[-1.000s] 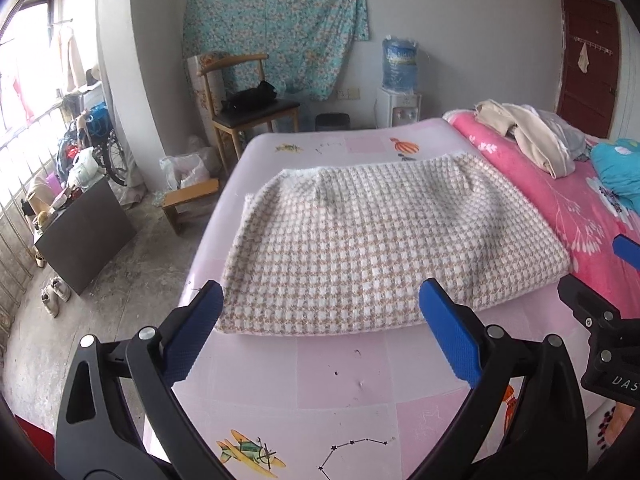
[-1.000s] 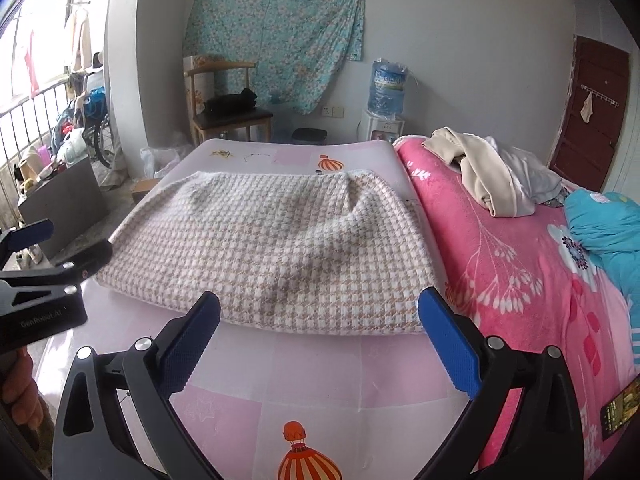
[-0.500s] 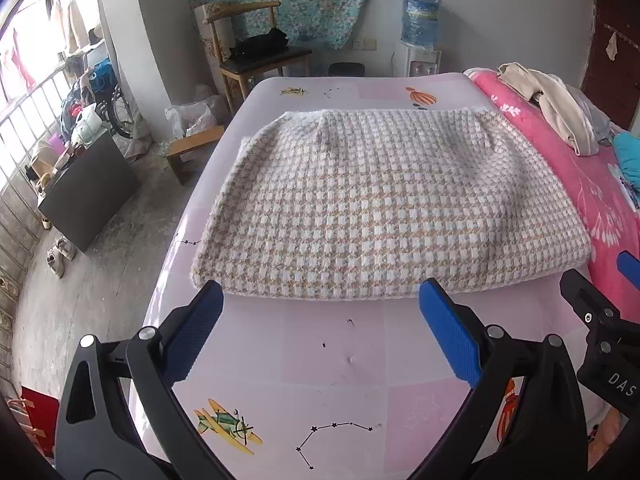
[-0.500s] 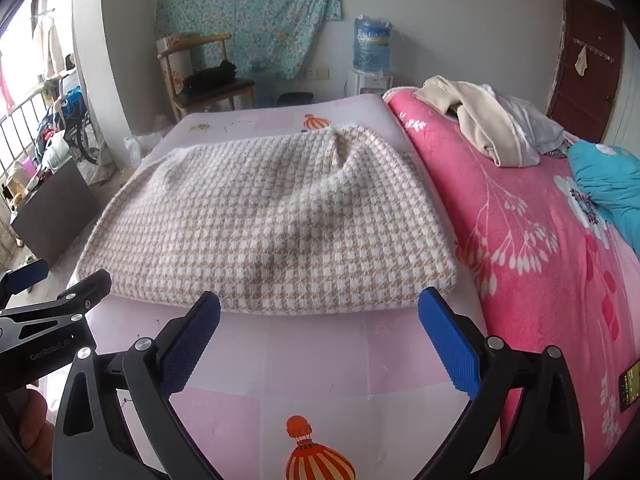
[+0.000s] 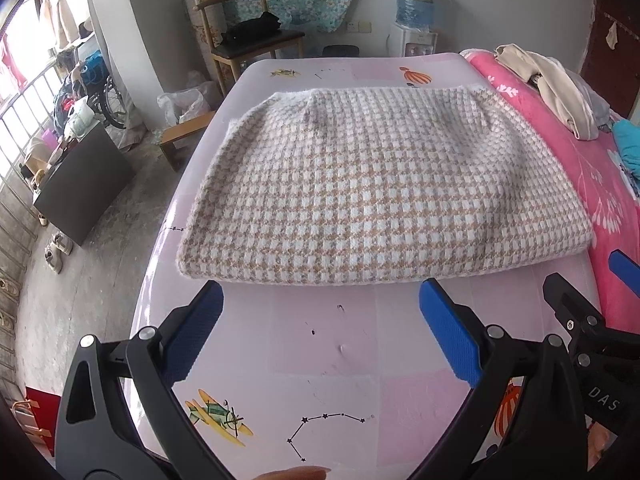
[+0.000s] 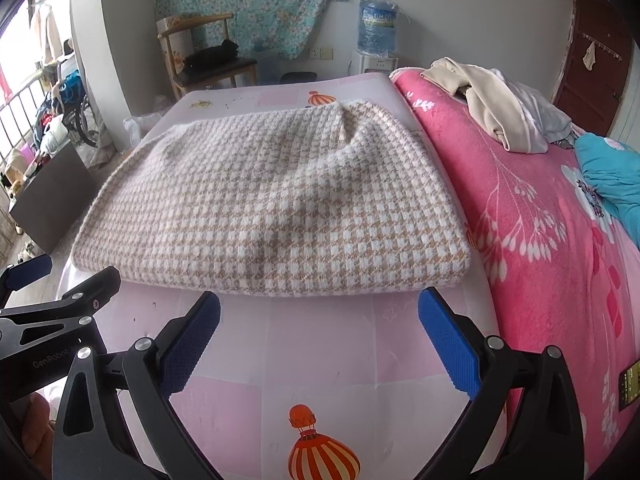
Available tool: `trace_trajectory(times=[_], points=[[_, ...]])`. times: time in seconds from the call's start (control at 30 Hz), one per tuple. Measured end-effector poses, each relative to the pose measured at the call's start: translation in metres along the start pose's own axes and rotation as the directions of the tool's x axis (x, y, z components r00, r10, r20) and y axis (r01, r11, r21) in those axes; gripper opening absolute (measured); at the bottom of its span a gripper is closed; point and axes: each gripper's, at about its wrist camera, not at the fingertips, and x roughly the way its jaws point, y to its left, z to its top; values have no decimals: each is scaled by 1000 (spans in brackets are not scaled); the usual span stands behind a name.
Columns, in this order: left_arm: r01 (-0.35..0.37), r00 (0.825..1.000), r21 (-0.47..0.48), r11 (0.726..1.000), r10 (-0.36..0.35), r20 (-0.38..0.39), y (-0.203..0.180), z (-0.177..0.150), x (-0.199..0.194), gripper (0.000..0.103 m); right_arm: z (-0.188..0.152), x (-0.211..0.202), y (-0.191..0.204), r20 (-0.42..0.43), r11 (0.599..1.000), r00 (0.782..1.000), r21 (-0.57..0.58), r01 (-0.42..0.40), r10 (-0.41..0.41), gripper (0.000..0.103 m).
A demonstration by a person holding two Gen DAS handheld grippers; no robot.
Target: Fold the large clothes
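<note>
A folded beige-and-white houndstooth garment [image 5: 380,184] lies flat on the pale pink bed sheet [image 5: 340,352]; in the right wrist view the same garment [image 6: 280,200] fills the middle. My left gripper [image 5: 320,300] hovers open just short of its near edge, blue pads apart, holding nothing. My right gripper [image 6: 320,304] is open too, at the near edge toward the garment's right corner. Each gripper shows at the side of the other's view.
A pink floral blanket [image 6: 540,220] covers the bed's right side, with a heap of cream clothes [image 6: 492,108] and a teal garment [image 6: 612,176] on it. A wooden chair [image 5: 244,44] and a water dispenser [image 5: 414,20] stand beyond the bed. Bare floor lies left.
Both grippers have tilted down and drawn nearer the garment's near edge; the garment itself has not moved. Both stay open.
</note>
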Motion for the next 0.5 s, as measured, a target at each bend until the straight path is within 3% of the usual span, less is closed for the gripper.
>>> trace_trajectory(times=[0.5], points=[[20,1000,10,1000,-20,-10,-3,-1,1,95,0,2,-1,-13,1000,1000,1,13,-13,97]])
